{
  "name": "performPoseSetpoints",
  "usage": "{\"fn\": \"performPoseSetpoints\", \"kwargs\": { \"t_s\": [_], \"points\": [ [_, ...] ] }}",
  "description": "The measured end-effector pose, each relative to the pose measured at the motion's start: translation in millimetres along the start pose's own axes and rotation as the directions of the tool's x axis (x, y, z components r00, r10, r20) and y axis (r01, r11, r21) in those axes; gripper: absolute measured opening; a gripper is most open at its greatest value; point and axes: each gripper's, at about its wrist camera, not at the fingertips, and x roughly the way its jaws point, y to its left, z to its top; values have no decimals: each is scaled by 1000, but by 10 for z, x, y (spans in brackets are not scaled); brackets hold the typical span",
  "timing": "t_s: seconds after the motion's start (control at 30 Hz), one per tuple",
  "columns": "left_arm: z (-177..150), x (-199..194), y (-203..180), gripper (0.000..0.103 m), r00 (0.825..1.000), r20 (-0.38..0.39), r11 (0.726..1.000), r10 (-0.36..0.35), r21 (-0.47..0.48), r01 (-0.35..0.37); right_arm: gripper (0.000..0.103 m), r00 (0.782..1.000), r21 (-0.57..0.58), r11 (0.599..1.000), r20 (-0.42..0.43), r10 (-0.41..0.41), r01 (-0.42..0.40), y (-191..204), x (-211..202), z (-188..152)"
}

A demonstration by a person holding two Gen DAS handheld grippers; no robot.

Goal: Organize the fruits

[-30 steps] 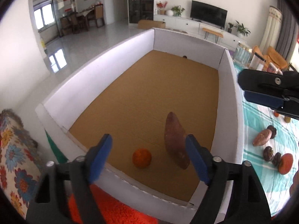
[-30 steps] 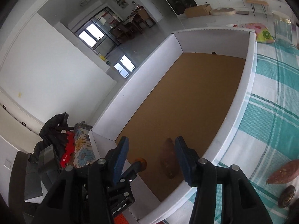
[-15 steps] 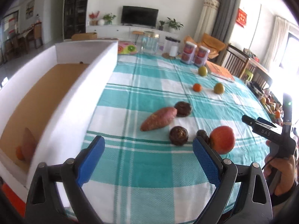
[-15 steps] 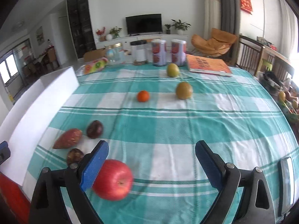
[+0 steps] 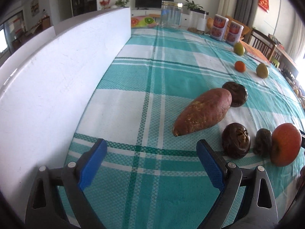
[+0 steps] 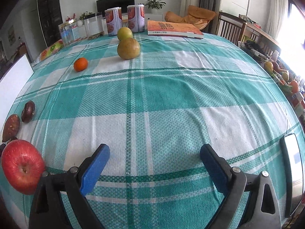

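Observation:
My left gripper [image 5: 152, 160] is open and empty, low over the checked cloth beside the white box wall [image 5: 63, 70]. A sweet potato [image 5: 204, 111] lies just ahead to its right, with dark passion fruits [image 5: 236, 140] and a red apple [image 5: 285, 147] further right. My right gripper [image 6: 154, 166] is open and empty over bare cloth. The red apple [image 6: 22, 167] sits just left of its left finger. Far ahead lie a small orange [image 6: 80, 64] and two green-yellow fruits [image 6: 128, 48].
Jars and two printed tins [image 6: 124, 20] stand at the table's far edge, with an orange book [image 6: 173, 28]. A phone [image 6: 293, 160] lies at the right. Chairs [image 6: 231, 27] stand beyond the table. The box wall [image 6: 14, 82] shows at the left.
Both grippers swung away from the box interior to the table. The left one has dropped low, close to the sweet potato. The right one has moved forward, so the apple sits at its left.

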Motion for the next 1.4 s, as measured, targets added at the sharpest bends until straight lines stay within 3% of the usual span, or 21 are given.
{"fn": "performPoseSetpoints", "kwargs": {
  "t_s": [0.13, 1.4],
  "points": [
    [0, -5, 32, 96, 1000, 17, 1000, -15, -16, 15, 103, 1000, 1, 1000, -9, 4, -4, 22, 20, -14],
    [9, 22, 2, 98, 1000, 11, 1000, -18, -7, 18, 103, 1000, 2, 1000, -10, 5, -5, 35, 21, -7]
  ]
}}
